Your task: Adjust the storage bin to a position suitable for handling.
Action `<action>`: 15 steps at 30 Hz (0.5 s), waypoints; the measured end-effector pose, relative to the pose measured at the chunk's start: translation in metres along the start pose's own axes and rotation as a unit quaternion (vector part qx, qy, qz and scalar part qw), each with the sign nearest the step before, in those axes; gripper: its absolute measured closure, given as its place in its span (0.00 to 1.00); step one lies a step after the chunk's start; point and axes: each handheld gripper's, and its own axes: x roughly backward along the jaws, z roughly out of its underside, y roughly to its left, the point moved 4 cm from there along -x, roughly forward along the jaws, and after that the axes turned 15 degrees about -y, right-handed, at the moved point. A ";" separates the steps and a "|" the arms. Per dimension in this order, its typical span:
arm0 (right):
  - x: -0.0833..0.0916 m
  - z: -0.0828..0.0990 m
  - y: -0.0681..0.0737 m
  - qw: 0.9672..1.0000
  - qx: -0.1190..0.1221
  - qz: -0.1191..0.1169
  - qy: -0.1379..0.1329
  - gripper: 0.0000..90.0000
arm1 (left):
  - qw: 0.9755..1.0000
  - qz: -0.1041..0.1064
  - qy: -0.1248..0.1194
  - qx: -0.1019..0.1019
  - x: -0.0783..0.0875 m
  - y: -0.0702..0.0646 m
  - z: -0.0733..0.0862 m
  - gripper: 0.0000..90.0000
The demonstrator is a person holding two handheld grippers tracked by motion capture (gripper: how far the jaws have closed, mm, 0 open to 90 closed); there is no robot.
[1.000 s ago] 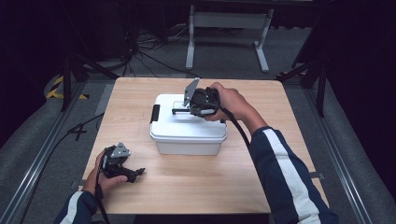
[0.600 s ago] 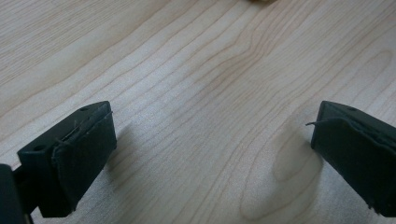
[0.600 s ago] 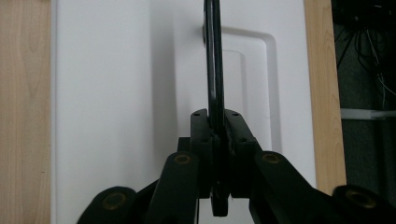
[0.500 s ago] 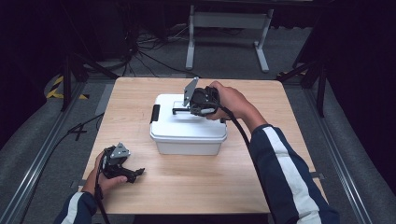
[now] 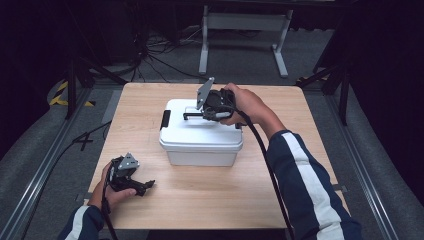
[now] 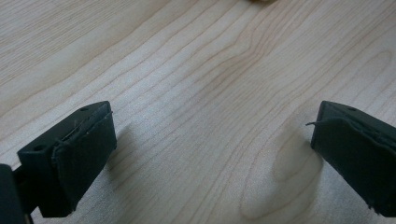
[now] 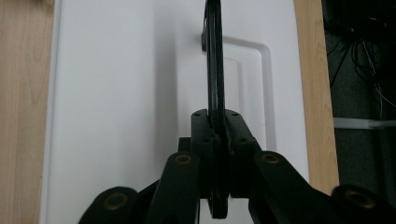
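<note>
White lidded box [image 5: 201, 137] sat at table [image 5: 280, 200] centre, long side running 9 to 3 o'clock, black latch [image 5: 165, 119] at its 9 o'clock end. Right gripper [image 5: 192, 116] lay over the lid, reaching in from 3 o'clock, jaws pressed together on the thin black carry handle [image 7: 214, 60]; the right gripper view showed the handle standing edge-on out of its recess, pinched between the two pads. Handle looked raised off the lid, at least partly swung up. Box itself rested flat on the wood, lid seated, no gap at the rim that I could make out. Left gripper [image 5: 142, 186] rested near the table's 7 o'clock corner, well apart from the box, jaws spread wide with nothing but bare wood grain between them in the left gripper view. Judged progress: grasp of the handle done, handle lifted from its recess; the carrying or opening of the box not yet begun. Left of the work: lift or shift the box by the handle, perhaps with the left gripper coming in to steady it or work the latch.
</note>
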 end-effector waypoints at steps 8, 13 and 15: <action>0.004 -0.005 -0.003 1.000 -0.001 -0.001 -0.005 0.94 | 1.000 0.000 -0.001 -0.004 0.000 0.001 0.000 0.01; 0.012 -0.009 -0.004 1.000 0.005 0.003 -0.004 0.94 | 1.000 0.001 -0.002 -0.001 0.000 0.000 0.000 0.01; 0.014 -0.009 -0.004 1.000 0.003 0.006 -0.004 0.94 | 1.000 0.001 -0.002 -0.001 0.000 0.000 0.000 0.01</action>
